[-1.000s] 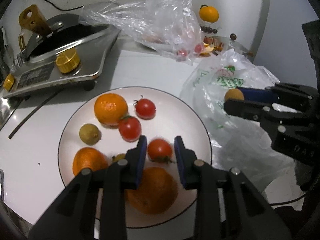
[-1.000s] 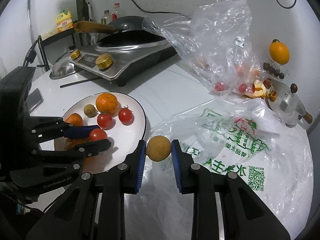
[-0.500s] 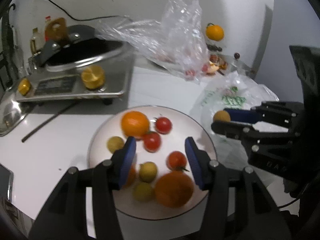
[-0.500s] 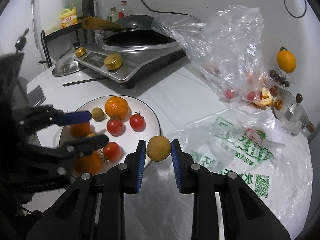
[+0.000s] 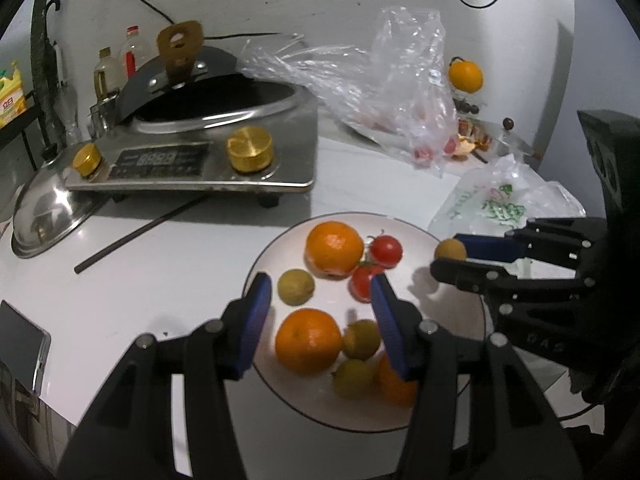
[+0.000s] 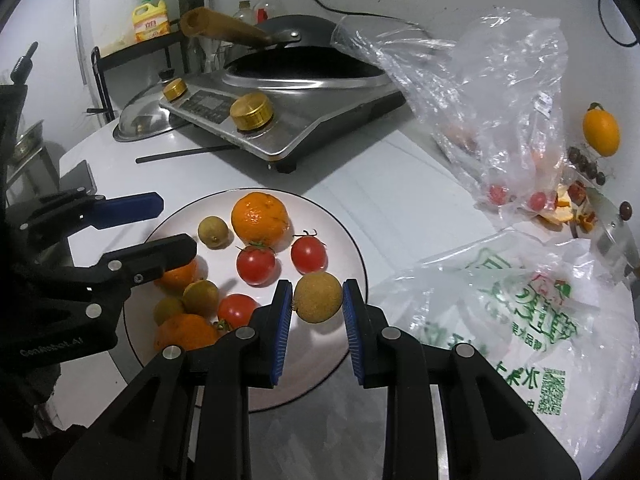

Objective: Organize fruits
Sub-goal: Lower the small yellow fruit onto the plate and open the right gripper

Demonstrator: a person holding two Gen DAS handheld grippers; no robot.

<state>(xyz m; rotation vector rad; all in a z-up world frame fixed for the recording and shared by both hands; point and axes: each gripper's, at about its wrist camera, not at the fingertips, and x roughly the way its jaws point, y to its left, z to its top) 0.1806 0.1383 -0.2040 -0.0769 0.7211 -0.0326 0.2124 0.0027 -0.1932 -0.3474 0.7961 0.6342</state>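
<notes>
Longan (image 6: 318, 297): clamped between pads of R gripper (image 6: 316, 316), round, no long axis.
Plate (image 6: 352, 248): directly below and ahead of R jaws; bare patch beside nearest tomato (image 6: 307, 255).
L gripper (image 5: 322, 320): jaws apart, nothing between, poised above plate's near side.
Nearer hand: R; likely next step is lowering and letting go.
</notes>
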